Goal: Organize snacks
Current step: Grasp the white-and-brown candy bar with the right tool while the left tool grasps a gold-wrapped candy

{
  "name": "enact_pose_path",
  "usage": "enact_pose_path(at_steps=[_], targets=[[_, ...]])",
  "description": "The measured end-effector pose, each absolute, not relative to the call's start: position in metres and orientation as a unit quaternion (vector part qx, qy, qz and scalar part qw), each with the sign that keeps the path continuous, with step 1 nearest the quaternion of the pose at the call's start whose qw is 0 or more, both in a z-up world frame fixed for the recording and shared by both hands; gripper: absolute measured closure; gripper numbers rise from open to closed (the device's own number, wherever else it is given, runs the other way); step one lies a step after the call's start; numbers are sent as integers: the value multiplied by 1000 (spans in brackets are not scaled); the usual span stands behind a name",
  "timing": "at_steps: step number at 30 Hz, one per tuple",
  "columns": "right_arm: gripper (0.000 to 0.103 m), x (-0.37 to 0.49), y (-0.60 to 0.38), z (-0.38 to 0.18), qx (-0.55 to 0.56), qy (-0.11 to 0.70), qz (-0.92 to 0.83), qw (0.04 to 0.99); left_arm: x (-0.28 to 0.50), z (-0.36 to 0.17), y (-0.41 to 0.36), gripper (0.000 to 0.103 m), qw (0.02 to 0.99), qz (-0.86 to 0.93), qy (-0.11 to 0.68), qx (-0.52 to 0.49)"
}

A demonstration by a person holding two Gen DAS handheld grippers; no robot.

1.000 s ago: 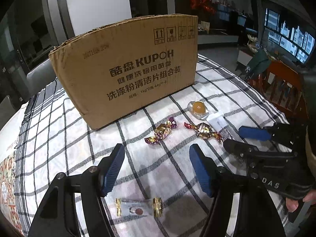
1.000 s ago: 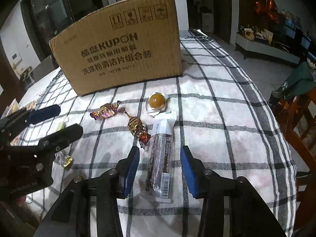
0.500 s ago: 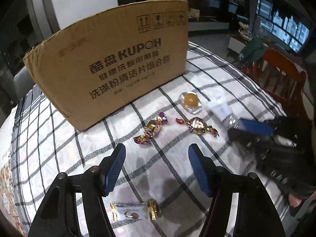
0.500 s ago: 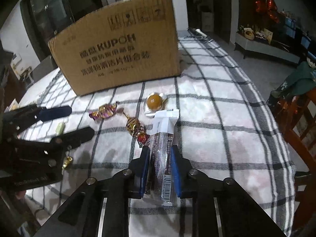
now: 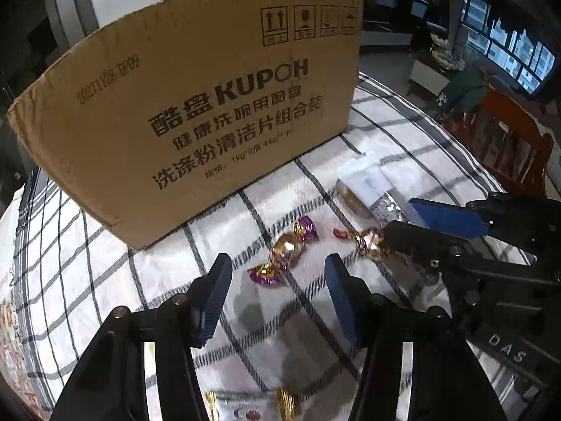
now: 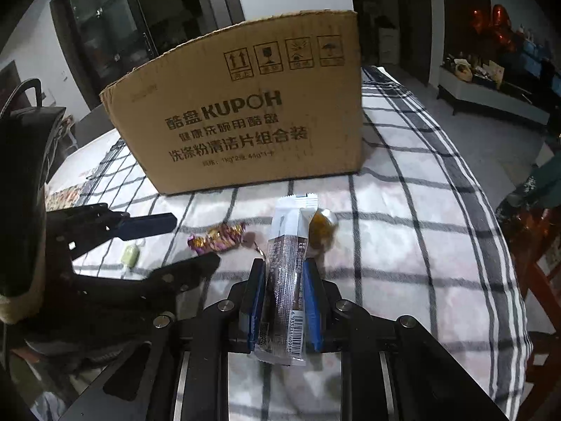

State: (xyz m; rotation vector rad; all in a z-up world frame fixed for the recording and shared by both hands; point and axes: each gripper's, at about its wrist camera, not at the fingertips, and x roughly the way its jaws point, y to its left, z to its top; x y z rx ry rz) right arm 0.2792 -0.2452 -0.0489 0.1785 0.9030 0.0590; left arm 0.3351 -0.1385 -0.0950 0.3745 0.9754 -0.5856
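Snacks lay scattered over the tabletop (image 6: 420, 245), which wore a white cloth checked with dark lines and filled the lower half of both views. A large cardboard box (image 5: 210, 105) printed "KUPOH" stood across the upper centre of each frame, its front face toward the cameras. A wooden chair (image 5: 508, 151) showed at the right edge of the left wrist view.

The right gripper (image 6: 284, 280) sat at lower centre of its own view, its blue pads clamped on a long snack bar (image 6: 285, 266) in a clear and white wrapper — the bar ran between the pads, its white end pointing toward the box and its barcode end nearest the camera. The left gripper (image 5: 277, 298) stood at lower centre of its view, jaws spread wide with nothing between them.

Just beyond the left gripper's tips lay a purple-and-gold candy (image 5: 284, 252), in the middle of the frame. Right of it a red-and-gold candy (image 5: 368, 242) lay partly behind the right gripper's finger. An amber jelly cup (image 6: 320, 231) sat just beside the bar's right side in the right wrist view — blurred there. A small pale green sweet (image 6: 130, 256) lay at middle left of that view, and a silver sachet with gold ends (image 5: 250, 407) showed at the bottom edge of the left wrist view.
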Motion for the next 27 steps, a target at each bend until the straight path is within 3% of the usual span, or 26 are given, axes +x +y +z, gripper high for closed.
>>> enact_pose_path(at_steps=[6, 12, 27], targets=[[80, 288, -245, -46, 73, 430, 27, 900, 347, -105, -147, 60, 822, -273, 467, 179], [80, 292, -246, -47, 70, 432, 24, 899, 351, -114, -149, 80, 816, -270, 481, 173], [80, 278, -253, -28, 87, 417, 32, 904, 325, -62, -127, 81, 857, -243, 438, 118]])
